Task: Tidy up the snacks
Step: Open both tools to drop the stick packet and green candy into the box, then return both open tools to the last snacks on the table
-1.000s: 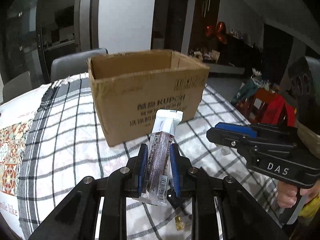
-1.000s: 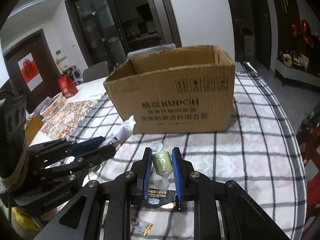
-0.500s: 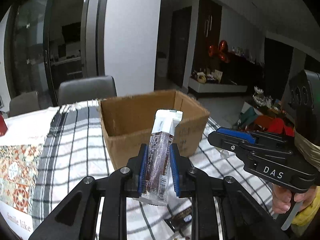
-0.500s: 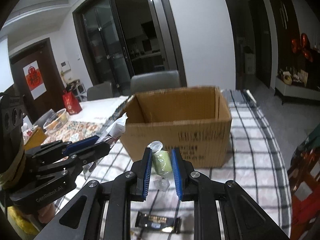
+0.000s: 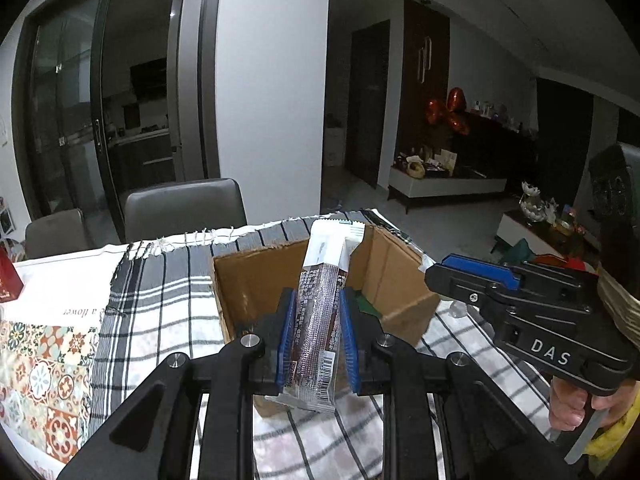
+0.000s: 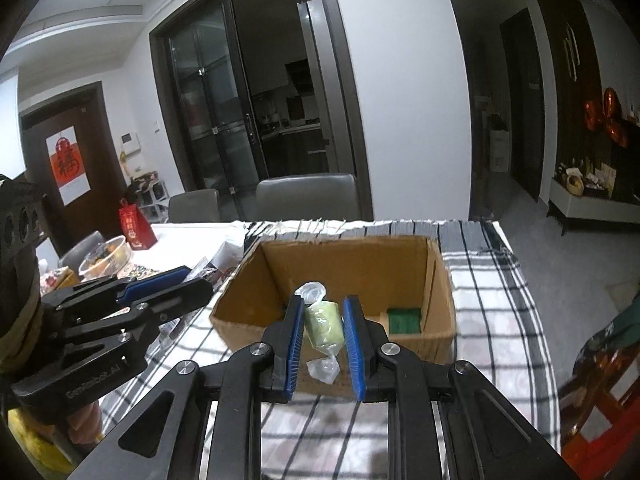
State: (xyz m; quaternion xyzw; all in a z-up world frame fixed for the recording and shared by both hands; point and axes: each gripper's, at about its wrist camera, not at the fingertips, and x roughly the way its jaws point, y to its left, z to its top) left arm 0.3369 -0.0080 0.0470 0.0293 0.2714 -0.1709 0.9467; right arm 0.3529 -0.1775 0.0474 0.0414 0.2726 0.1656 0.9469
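Left gripper clamps an upright brown snack bar; right gripper clamps a green wrapped candy. Both snacks hang above the open cardboard box on the checked tablecloth.

A cardboard box sits on the tablecloth, chairs behind it.

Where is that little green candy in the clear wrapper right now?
The green candy is pinched between the blue pads of the right tongs, held up in front of the open cardboard box on the checked tablecloth.
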